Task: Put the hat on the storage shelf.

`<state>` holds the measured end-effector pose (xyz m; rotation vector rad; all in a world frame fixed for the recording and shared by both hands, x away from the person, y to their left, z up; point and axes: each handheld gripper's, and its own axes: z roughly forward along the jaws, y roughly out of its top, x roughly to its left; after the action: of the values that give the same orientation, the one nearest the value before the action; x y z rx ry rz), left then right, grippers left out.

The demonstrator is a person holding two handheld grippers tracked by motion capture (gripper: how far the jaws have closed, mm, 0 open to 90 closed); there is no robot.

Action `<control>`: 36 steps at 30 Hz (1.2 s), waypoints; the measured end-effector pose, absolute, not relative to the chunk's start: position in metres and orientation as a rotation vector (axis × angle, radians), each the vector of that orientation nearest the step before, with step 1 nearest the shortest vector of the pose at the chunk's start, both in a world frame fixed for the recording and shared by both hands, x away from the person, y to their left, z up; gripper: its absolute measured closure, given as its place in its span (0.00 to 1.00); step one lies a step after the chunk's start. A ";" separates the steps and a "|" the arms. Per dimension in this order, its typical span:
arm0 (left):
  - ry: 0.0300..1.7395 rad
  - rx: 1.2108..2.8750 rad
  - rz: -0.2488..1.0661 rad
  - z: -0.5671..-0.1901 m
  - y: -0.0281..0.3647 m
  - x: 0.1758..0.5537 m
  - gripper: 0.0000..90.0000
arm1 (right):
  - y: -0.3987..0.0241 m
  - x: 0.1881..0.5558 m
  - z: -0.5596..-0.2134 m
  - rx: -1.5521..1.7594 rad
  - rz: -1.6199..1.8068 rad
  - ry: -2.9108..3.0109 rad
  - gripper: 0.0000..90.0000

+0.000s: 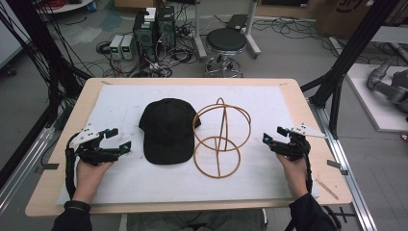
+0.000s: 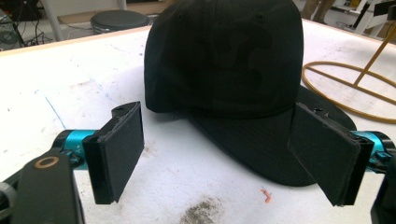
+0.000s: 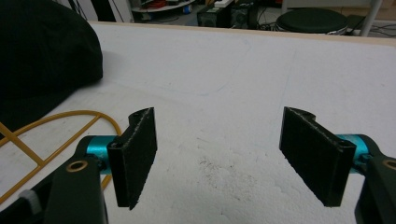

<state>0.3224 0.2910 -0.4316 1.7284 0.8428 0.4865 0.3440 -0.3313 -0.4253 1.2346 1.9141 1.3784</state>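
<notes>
Both grippers sit spread and empty on the white mat (image 1: 120,183): the left gripper (image 1: 118,139) just left of the black cap (image 1: 167,129), the right gripper (image 1: 275,134) well to the cap's right, beyond the wire stand. That mat covers the wooden table (image 1: 308,187); the cap lies at its middle, brim toward the person, with the yellow wire stand (image 1: 220,139) touching its right side. No step looks begun; likely next, lifting the cap calls for a pinch on its brim.

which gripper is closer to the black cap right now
Left. The left gripper sits open just off the black cap, near its brim on the person's left. The right gripper is open on the far side of the wire stand, which lies between it and the cap.
</notes>
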 end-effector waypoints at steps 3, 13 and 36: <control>0.843 1.726 0.499 -0.431 0.292 0.321 0.19 | -0.331 0.344 -0.425 1.240 1.373 1.912 0.31; 0.888 1.699 0.473 -0.427 0.296 0.323 0.20 | -0.332 0.345 -0.425 1.236 1.378 1.911 0.30; 0.864 1.787 0.354 -0.419 0.309 0.395 0.36 | -0.326 0.348 -0.424 1.210 1.377 1.935 0.31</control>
<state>0.3955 0.3086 -0.4188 1.7866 0.8641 0.3541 0.3483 -0.3256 -0.4245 1.2099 1.9350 1.3772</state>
